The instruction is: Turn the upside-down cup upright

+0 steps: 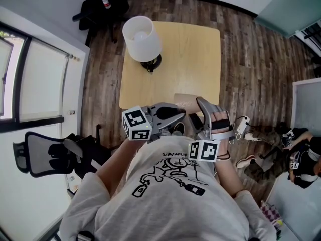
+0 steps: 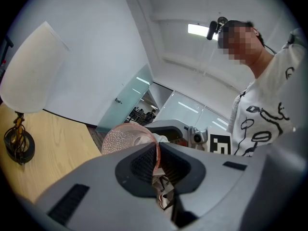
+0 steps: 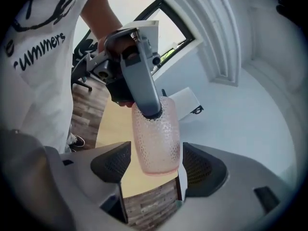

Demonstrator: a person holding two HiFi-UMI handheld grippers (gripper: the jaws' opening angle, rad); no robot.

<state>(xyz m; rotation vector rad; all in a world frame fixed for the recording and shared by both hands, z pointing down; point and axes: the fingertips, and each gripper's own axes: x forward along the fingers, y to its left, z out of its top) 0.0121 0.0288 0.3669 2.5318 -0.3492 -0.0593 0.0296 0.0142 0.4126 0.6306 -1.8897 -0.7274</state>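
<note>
A pink, dimpled, see-through cup (image 3: 155, 136) hangs in the air above the near edge of the wooden table (image 1: 190, 54). My left gripper (image 2: 158, 160) is shut on the cup's (image 2: 127, 139) thin wall, pinching the rim between its pads. In the right gripper view the left gripper (image 3: 144, 107) reaches into the cup's mouth from above. My right gripper (image 3: 156, 170) is open, one jaw on each side of the cup, with a gap on both sides. In the head view both grippers, left (image 1: 178, 115) and right (image 1: 204, 105), meet close to my chest, and the cup is hidden.
A table lamp with a white shade (image 1: 142, 37) stands at the table's far left, also in the left gripper view (image 2: 29, 71). A black office chair (image 1: 50, 157) is on my left, another chair (image 1: 103, 6) beyond the table, and a seated person (image 1: 301, 159) at the right.
</note>
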